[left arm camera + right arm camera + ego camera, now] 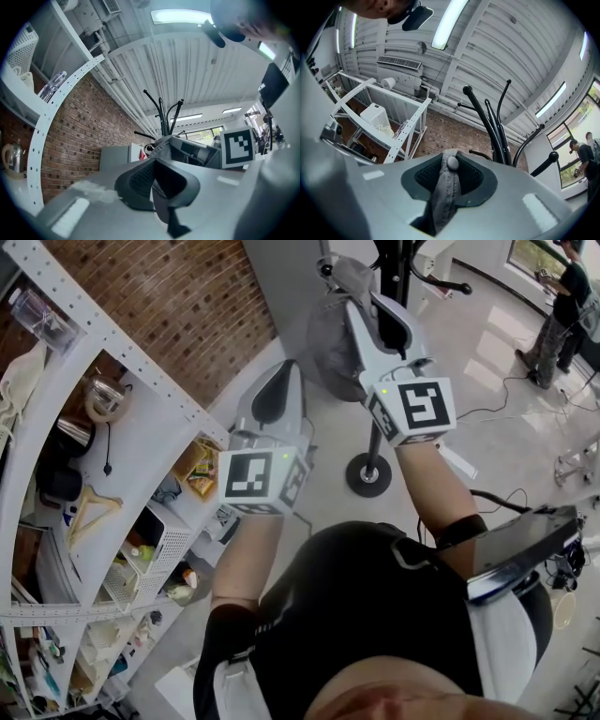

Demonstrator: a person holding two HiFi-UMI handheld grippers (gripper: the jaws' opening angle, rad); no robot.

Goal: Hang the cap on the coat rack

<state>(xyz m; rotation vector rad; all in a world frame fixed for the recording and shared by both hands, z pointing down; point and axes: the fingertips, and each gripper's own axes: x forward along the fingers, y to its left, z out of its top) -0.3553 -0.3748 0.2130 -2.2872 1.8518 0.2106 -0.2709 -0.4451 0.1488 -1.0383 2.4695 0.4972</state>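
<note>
**Desk:** Where's the cap?

**Me:** I have the cap (pixel 444 190) in my right gripper (pixel 449 177). The jaws are clamped on a fold of its grey cloth, and the crown button sits right at the fingertips. In the head view it's up high, close against the coat rack (pixel 374 442) pole.

**Desk:** How near are the hooks?

**Me:** In the right gripper view the rack's black curved arms rise just past the jaw tips. One knobbed arm juts out well off to the right. I can't tell whether the cloth touches the pole.

**Desk:** And your left?

**Me:** My left gripper (pixel 157 178) is pressed closed on nothing. It's lower than the right one, between the white shelf unit (pixel 141 381) and the rack, and touches neither.

**Desk:** Any edges I should know about?

**Me:** The shelf's perforated upright slants along my left, against the brick wall (pixel 178 296). There's open pale floor between the shelf and the rack's round base (pixel 368 474). Cables (pixel 525 407) trail over the floor to the right, well away from the base.
</note>
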